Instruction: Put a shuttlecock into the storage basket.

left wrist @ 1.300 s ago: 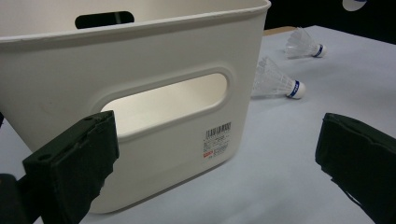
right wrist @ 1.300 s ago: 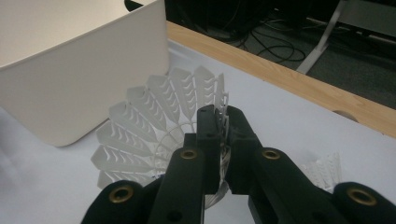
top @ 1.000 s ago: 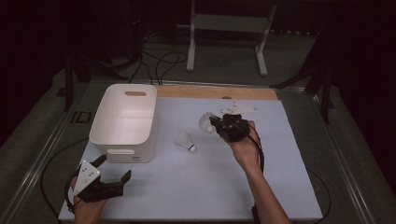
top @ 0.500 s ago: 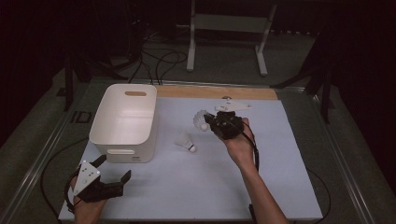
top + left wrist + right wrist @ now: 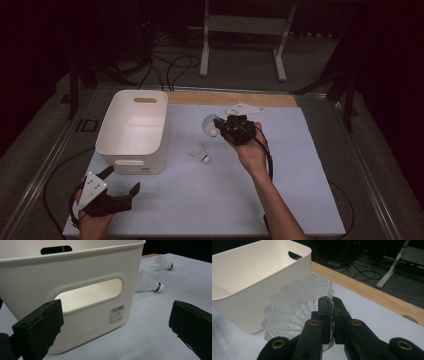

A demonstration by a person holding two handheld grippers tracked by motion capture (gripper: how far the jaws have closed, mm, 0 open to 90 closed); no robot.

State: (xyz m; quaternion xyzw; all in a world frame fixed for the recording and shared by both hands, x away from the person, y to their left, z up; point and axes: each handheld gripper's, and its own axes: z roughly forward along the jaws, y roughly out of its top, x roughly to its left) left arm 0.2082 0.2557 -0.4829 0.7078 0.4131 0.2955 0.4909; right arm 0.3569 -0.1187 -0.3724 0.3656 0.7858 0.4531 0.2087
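Shuttlecock, white plastic with feathered mesh skirt, pinched by its skirt rim in the right tongs, held above the bench's middle near the far edge, beside the white plastic handled bin. Likely featherlight and easily crushed; the cork end would be a sturdier hold. Left tongs spread wide, idle at the near left corner.

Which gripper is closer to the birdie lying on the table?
The right. The right gripper, clamped on another shuttlecock, is just beyond the lying shuttlecock. The left gripper sits open at the table's near-left corner.
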